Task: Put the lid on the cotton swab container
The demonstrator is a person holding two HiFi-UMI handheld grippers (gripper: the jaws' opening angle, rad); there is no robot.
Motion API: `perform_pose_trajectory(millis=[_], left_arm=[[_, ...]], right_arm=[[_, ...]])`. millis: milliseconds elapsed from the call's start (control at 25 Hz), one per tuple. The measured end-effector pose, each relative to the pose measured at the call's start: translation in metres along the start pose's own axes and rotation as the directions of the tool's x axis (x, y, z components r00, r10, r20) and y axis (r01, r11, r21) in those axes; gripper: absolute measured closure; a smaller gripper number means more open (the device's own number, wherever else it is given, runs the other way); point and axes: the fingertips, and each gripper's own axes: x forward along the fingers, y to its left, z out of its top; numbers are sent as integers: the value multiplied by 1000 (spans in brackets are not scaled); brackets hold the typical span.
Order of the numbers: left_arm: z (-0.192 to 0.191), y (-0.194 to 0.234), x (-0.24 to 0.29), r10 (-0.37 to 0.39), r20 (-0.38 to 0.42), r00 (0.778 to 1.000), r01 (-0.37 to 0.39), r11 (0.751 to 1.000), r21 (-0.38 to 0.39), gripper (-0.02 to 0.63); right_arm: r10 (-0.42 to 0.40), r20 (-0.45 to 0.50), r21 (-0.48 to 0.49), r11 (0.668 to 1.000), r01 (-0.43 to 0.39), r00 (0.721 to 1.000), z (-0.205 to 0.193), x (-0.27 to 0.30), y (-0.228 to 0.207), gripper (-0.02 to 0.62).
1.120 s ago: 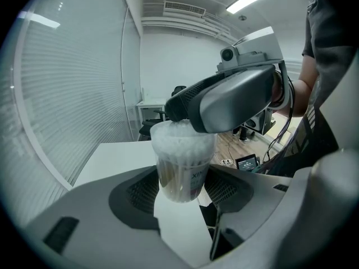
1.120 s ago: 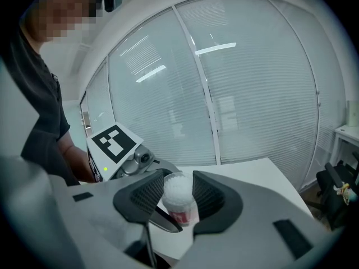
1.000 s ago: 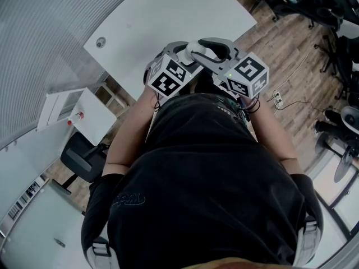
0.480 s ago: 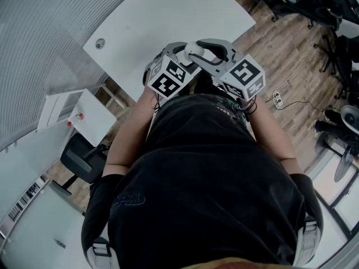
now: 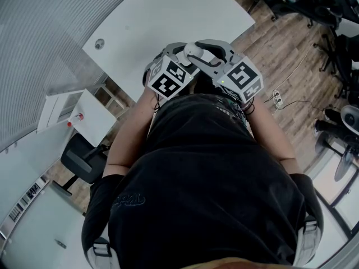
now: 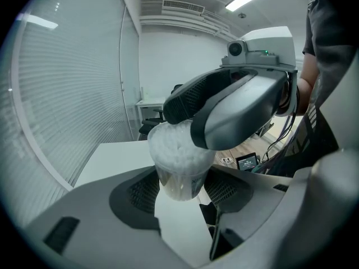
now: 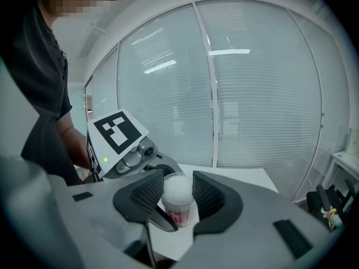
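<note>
Risking a skewed or half-seated lid, by judgement from the crowded meeting of the two claws; on any off-centre push from above, risking also a tipped cotton swab container (image 6: 179,170), swabs (image 6: 175,143) spilled onto the counter (image 5: 179,21), or a slip out of the grip, with nothing beneath for support. Pinching the container's lower wall between the pads of the left claw (image 6: 183,188), in mid-air, clear of the counter. Clamping the right claw (image 7: 178,194) across the container's top end, pads against both sides; presence of a clear lid under them impossible to tell. Holding both forearms (image 5: 132,130) drawn in before the torso (image 5: 207,167), claws meeting over the counter's near edge, marker cubes (image 5: 168,78) upward, left claw tilted downward, right claw nearer level, crossing from the side.
</note>
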Motion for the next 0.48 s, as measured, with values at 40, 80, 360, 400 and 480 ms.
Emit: perform_pose_trajectory(millis=[40,80,360,400,480], left_arm=[[0,-1,1,-1,-2,1000,1,1000,2,346],[0,-1,1,-1,-4,1000,1,1000,5,345],[-1,-3,3,-8,0,1000,8,1000,-11,345],[-1,-3,4,-10,-3,1000,10,1000,-14,344],[-4,-5,6,-13,-8,1000,13,1000,-21,342]], right_arm=[[-5,1,-9,1000,5,1000,0,0,0,422],[-10,1,-17,1000,10,1000,-1,0,1,422],[-3,9,16,1000,3,1000,-3,-2,-1,422],[1,6,20,1000,-2,1000,-5,-2,-1,422],[10,-1,35,999,-10,1000,-9,-2,-1,422]])
